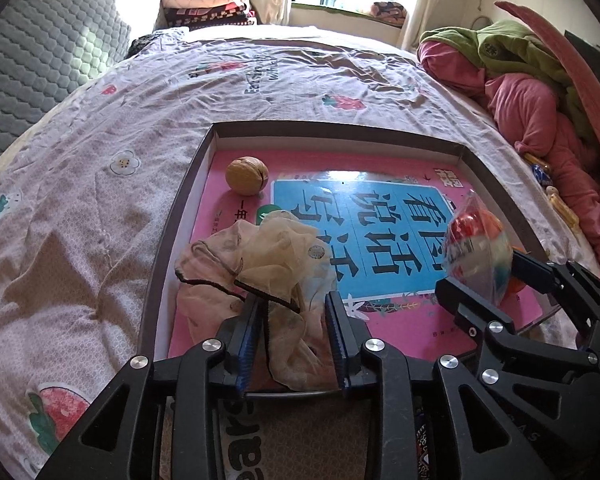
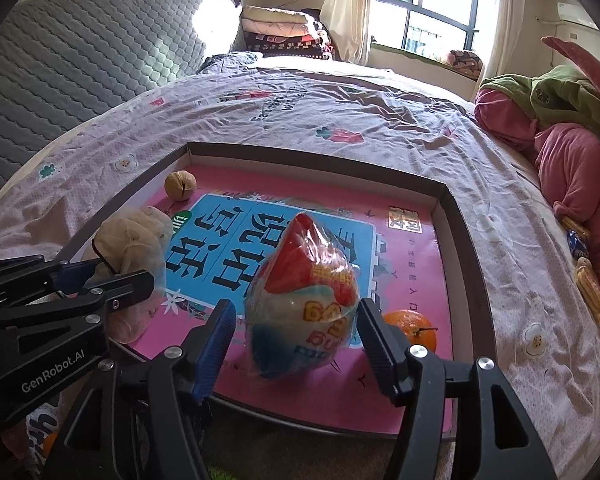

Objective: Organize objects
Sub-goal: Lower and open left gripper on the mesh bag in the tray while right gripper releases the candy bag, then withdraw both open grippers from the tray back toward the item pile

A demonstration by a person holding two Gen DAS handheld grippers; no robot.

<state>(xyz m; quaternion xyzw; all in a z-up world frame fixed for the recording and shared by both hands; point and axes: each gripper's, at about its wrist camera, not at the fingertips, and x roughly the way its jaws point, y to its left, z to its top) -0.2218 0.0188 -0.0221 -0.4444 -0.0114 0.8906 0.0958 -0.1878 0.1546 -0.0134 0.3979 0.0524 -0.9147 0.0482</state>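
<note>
Two claws hover over our shallow box (image 2: 466, 240) on the bed (image 1: 80, 208). Our left claw (image 1: 296, 300) stands partly apart, the crumpled beige mesh cloth (image 1: 260, 256) loose between its pads. Our right claw (image 2: 296, 320) gapes around the wrapped snack pack (image 2: 304, 300), untouching. Walnut (image 1: 247, 175) far corner, orange (image 2: 414, 328) nearby.

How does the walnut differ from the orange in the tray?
The walnut is tan and sits at the tray's far left corner; the orange is bright orange, looks bigger, and sits near right, partly hidden by a right gripper finger. Both rest on the pink book.
</note>
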